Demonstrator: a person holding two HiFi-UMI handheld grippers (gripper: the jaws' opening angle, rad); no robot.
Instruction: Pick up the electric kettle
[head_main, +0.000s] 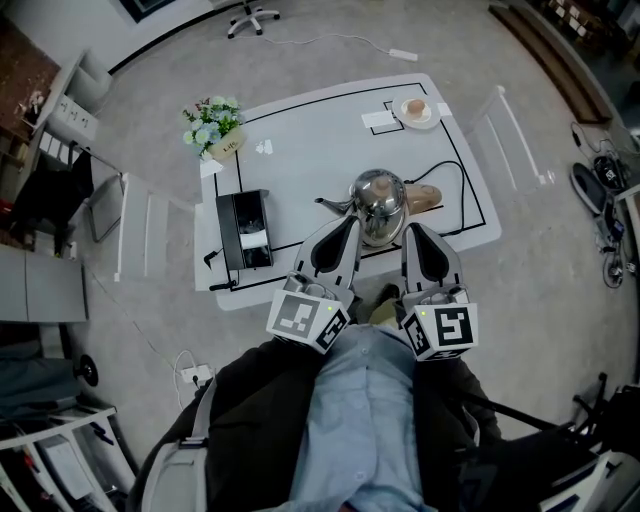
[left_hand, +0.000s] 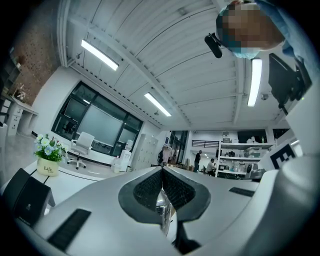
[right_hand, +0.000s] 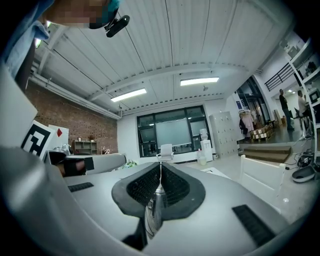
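A shiny silver electric kettle (head_main: 378, 205) stands near the front edge of the white table (head_main: 300, 150), its spout to the left, beside a tan base (head_main: 424, 197) with a black cable. My left gripper (head_main: 349, 224) is shut and empty, its tip at the kettle's left side. On the kettle's right side my right gripper (head_main: 411, 229) is also shut and empty. Whether either tip touches the kettle I cannot tell. In the left gripper view the jaws (left_hand: 162, 170) meet, with a sliver of kettle (left_hand: 163, 212) below. The right gripper (right_hand: 160, 166) shows the same over the kettle (right_hand: 152, 212).
A black box (head_main: 245, 230) lies at the table's front left. A flower pot (head_main: 213, 125) stands at the back left corner, and a cup on a saucer (head_main: 416, 109) at the back right. White chairs (head_main: 140, 235) flank the table. A power strip (head_main: 195, 376) lies on the floor.
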